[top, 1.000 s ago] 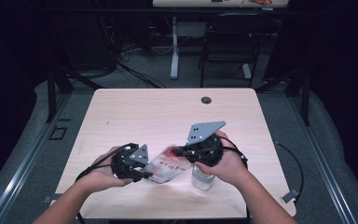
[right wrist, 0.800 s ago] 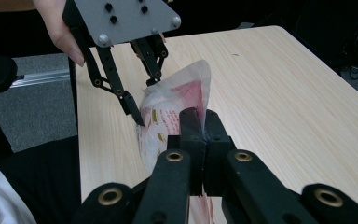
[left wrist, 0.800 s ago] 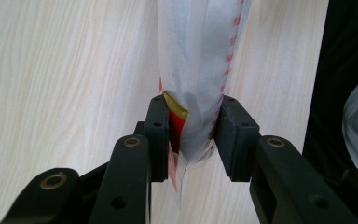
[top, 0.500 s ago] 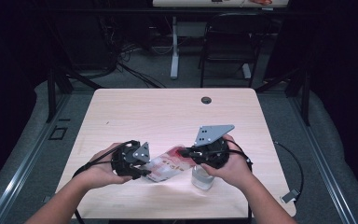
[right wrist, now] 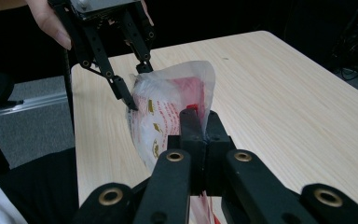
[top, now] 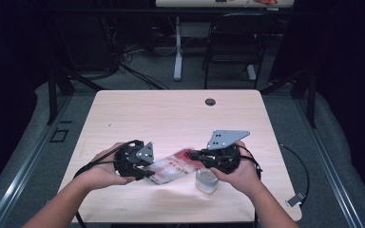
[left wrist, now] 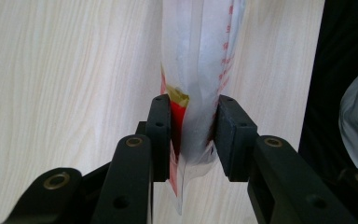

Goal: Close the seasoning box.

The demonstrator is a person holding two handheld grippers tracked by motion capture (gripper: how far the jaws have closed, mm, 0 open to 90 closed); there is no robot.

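A clear plastic bag with red print is held between the two grippers, just above the near middle of the counter. In the high view it stretches from left to right, its red part toward the right end. The right gripper view shows the bag puffed out, with red and yellow marks on its film.

The left gripper takes the bag's left end. In the left gripper view its fingers stand part-way apart and pinch the bag from both sides, the film bulging between the pads; they have just been closing a little on it. The right gripper takes the bag's right end. In the right gripper view its fingers are pressed together with a thin edge of the bag caught between them. That view also shows the left gripper at the bag's far side, its fingertips against the film.

A small, clear round container stands on the counter just under the right hand, near the bag's right end. The left hand holds its gripper at the near left. A dark round hole sits at the far edge of the counter, well apart from the bag. Beyond the counter stands a dark chair.
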